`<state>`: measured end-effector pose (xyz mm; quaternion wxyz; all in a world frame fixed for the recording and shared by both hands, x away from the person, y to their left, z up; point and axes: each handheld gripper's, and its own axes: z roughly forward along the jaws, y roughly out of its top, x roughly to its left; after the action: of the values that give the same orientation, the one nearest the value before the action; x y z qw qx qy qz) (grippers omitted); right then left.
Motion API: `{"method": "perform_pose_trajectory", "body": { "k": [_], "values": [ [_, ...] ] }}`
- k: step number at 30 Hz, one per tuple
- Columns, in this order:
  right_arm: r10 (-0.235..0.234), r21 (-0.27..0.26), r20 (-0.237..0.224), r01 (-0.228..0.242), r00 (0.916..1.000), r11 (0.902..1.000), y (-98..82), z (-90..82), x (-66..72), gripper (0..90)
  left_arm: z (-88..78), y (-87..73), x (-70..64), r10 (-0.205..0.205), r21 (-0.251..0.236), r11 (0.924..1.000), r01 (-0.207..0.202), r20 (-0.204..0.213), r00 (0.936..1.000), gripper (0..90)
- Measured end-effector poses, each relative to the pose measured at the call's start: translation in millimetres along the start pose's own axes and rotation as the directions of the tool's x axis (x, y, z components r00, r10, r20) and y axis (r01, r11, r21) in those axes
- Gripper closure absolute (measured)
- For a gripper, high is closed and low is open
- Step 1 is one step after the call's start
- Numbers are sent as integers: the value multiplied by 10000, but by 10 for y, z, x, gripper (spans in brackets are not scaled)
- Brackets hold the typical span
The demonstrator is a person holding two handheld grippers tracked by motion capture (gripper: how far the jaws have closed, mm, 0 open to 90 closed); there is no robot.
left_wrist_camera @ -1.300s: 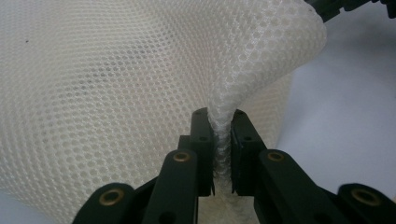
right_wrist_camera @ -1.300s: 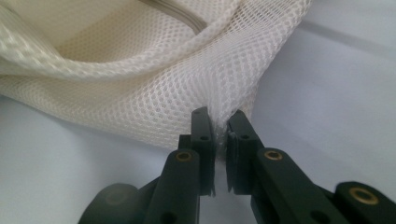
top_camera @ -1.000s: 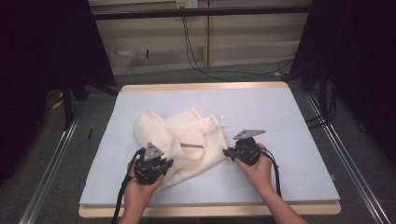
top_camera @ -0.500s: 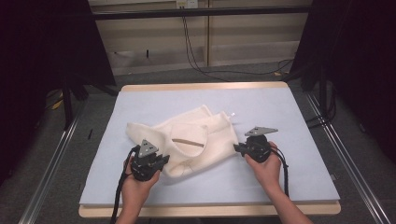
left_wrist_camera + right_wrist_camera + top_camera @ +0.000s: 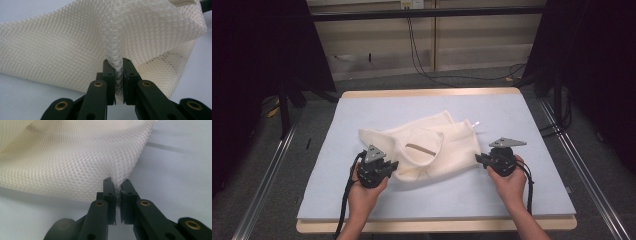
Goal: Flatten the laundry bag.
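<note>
On the pale blue mat that covered the table, a cream mesh garment lay a little toward the person's side of the middle, crumpled and only partly spread. Its round neck opening faced up near the centre, with a tan strip showing inside it, and a small white tag stuck out at the far right edge. One lobe of cloth reached out to the far left, bunched rather than flat.

Both near corners were already taken. The left gripper had its jaws closed nearly all the way on a pinched fold of the mesh, the fabric rising in a ridge from between them. The right gripper was likewise clamped on an edge of the cloth, with the mesh fanning away from its tips toward the left of its view. Seen from above, the left gripper sat at the near left of the garment and the right gripper at its near right, well apart.

By my reading, the grasping was done and the spreading was under way; the cloth between the hands sagged in folds, so flattening and any folding remained.
</note>
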<state>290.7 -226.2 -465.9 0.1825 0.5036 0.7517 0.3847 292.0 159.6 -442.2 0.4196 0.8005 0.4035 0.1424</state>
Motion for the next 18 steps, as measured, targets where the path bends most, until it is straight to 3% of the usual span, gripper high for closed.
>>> {"method": "perform_pose_trajectory", "body": {
  "k": [7, 11, 18],
  "values": [
    [-43, -68, -338, 40, 9994, 10000, -27, -11, 7, 836, -61, -68, 33, -430, 116, 9990, 428, 244, 9988, 815],
    [-179, -146, -436, 173, 9989, 9997, -17, -1, 29, 836, -96, -79, 24, -367, 200, 9992, 359, 366, 9987, 794],
    [-260, -162, -466, 252, 9986, 9995, 9, 9, 56, 834, -140, 20, -32, -557, 128, 9984, 556, 94, 9984, 399]
  ]
}}
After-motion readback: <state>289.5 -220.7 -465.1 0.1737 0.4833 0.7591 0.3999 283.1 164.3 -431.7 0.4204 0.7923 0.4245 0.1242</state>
